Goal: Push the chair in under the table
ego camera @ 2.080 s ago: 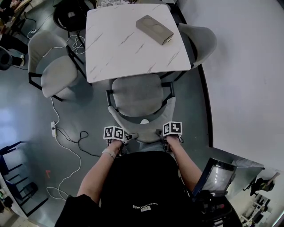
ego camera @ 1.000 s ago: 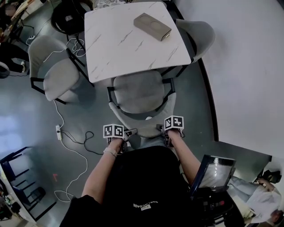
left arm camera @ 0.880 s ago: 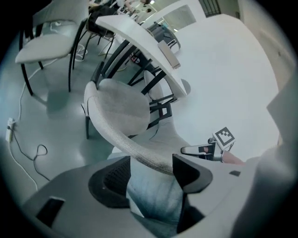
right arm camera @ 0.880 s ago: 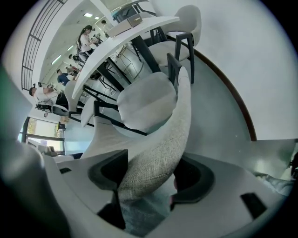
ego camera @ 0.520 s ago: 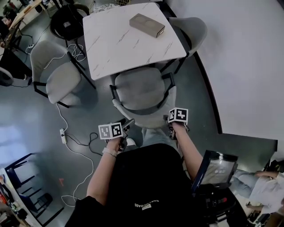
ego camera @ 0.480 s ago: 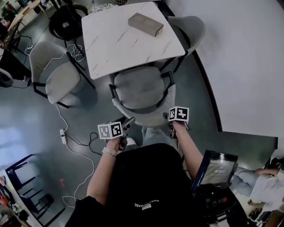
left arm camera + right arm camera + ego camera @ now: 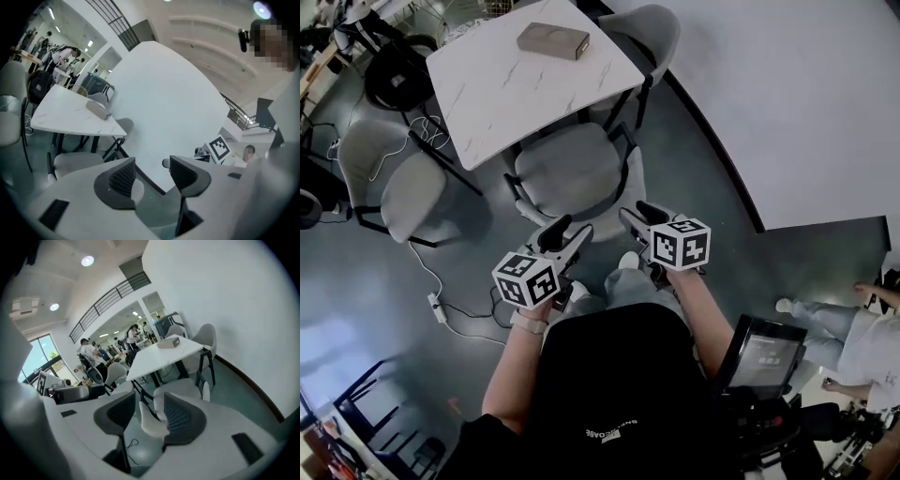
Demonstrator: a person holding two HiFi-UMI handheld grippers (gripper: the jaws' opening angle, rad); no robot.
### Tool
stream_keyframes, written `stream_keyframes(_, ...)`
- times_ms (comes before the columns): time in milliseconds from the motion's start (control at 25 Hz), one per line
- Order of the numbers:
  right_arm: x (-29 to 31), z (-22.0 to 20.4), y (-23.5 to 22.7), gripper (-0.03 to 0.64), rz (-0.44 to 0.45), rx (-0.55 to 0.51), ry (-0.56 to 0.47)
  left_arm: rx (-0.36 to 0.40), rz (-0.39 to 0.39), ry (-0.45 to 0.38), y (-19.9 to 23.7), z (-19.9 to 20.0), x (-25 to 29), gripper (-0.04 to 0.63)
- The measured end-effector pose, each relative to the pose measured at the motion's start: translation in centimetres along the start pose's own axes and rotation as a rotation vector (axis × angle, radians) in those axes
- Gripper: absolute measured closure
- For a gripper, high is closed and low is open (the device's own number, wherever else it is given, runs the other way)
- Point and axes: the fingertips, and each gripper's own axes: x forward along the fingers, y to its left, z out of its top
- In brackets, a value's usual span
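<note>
The grey chair [image 7: 570, 171] stands with the front of its seat under the white marble table [image 7: 487, 89], its backrest toward me. A tan box [image 7: 553, 40] lies on the table. My left gripper [image 7: 565, 233] and right gripper [image 7: 639, 216] hang in the air above the backrest, apart from it. Both are open, their jaws have just been closing, and nothing is between them. In the left gripper view the left gripper [image 7: 152, 176] faces the wall, with the table [image 7: 61, 115] to its left. In the right gripper view the right gripper [image 7: 147, 416] looks at the chair [image 7: 180, 390] and the table [image 7: 164, 355].
A second grey chair [image 7: 403, 183] stands left of the table, a third [image 7: 647, 33] at its far side. A black office chair [image 7: 394, 75] is at the back left. A cable and power strip [image 7: 439, 307] lie on the floor. A white wall curves along the right, where a person [image 7: 853, 328] stands.
Both grippers have lifted off the chair's backrest and come up toward the head camera. The left gripper has rolled. Both pairs of jaws stand narrower than before.
</note>
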Motion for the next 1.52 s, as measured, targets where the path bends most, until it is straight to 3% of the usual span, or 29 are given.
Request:
stream_keyframes(120,-3.7,1.4,1.0,0.48,0.035,-0.046,-0.115,0.061,-0.054,-0.074,-3.8,1.9,0.0,0.415)
stream_keyframes(280,-8.7,3.1,1.1,0.558,0.052,-0.074,-0.246,0.164,-0.126,-0.128,-8.6,3.5,0.5,0.447)
stream_keyframes(520,-13.9,4.5,0.7,0.571,0.054,-0.117,-0.363,0.286,-0.16,-0.202,-13.8,4.8,2.1,0.563)
stream_keyframes(800,-16.6,5.0,0.0,0.571,0.06,-0.145,-0.44,0.306,-0.218,-0.193,-17.0,4.6,4.6,0.589)
stream_keyframes(1520,-16.8,5.0,-1.1,0.58,0.056,-0.141,-0.438,0.315,-0.222,-0.162,-17.6,3.9,5.6,0.589)
